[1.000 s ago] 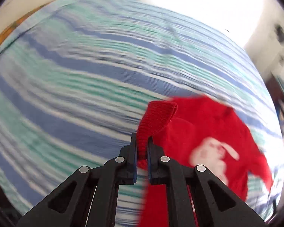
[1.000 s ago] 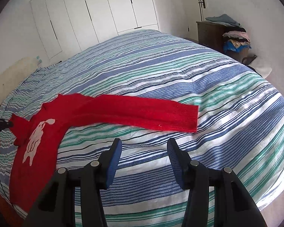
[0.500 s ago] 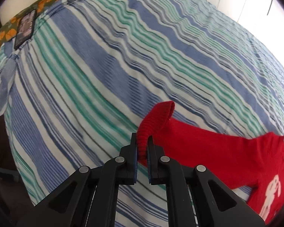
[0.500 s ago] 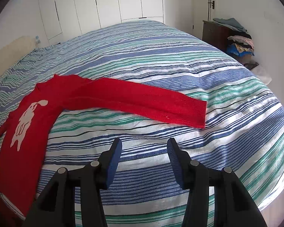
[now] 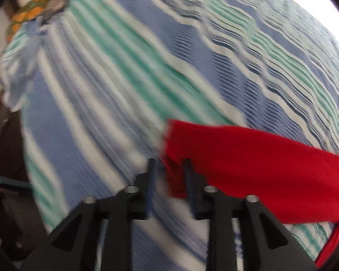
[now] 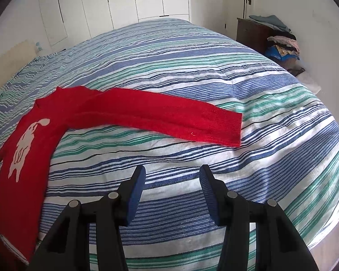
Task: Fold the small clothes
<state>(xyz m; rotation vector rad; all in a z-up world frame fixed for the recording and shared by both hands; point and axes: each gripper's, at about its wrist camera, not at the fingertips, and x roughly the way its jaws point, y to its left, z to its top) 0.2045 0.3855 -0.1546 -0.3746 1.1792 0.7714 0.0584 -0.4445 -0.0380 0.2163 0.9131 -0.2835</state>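
The red sweater [image 6: 29, 158] lies flat on the striped bedspread [image 6: 192, 72], knit side up, with a white rabbit-like figure [image 6: 24, 149] on its chest. One long sleeve [image 6: 160, 117] stretches out straight across the cover, its ribbed cuff squared off at the end. On the other side, the left gripper [image 5: 168, 164] points steeply down at the other sleeve [image 5: 248, 169], and its jaws are opening: a fold of the cuff sits between them, close against one finger, though the blur hides whether the pads still press on it. The right gripper [image 6: 173, 176] hovers over bare bedspread near the straight sleeve, its blue-padded jaws standing apart with nothing between them. The cover itself is a crinkled weave in blue, green and white bands, rumpled into soft ridges. Off in the corner a dark wooden dresser [image 6: 253, 33] carries a heap of folded clothes [image 6: 280, 43]; white cupboard doors [image 6: 124, 2] line the far wall.
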